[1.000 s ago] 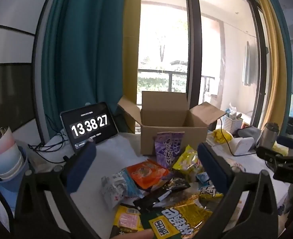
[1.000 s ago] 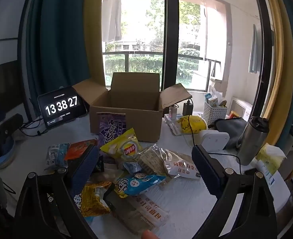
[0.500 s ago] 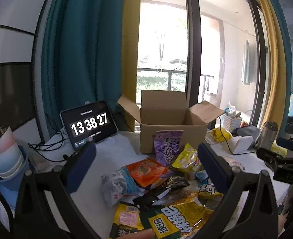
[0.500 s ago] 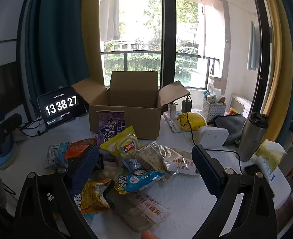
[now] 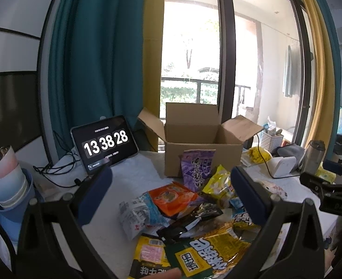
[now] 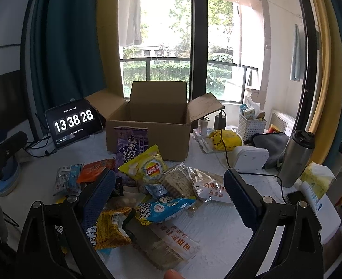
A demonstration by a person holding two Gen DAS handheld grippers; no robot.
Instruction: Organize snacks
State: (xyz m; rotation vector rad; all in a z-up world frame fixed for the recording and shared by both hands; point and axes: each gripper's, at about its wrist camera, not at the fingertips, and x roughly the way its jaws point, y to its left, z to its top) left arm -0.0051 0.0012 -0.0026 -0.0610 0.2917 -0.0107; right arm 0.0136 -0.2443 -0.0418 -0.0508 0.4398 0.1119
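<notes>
Tools [image 5: 171, 193] [image 6: 168, 195] agape above snack packets [image 6: 152, 169]

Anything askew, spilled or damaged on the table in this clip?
No spills or damage. The snack packets lie in a loose overlapping heap, and the purple bag leans upright against the open cardboard box rather than sitting inside.

green-yellow snack bag [image 5: 208, 253] cut off at bottom edge, cardboard box [image 5: 203, 144] floor hidden

cardboard box [image 6: 158, 125]: plain brown
tall packet [image 6: 130, 148]: purple, white characters
chip bag [image 6: 146, 168]: yellow, red-blue logo
flat pouch [image 5: 173, 196]: orange
curtain [image 5: 96, 58]: teal
gripper pads [image 6: 98, 200]: dark blue, dimpled
tablet [image 6: 73, 122]: black, white digits
</notes>
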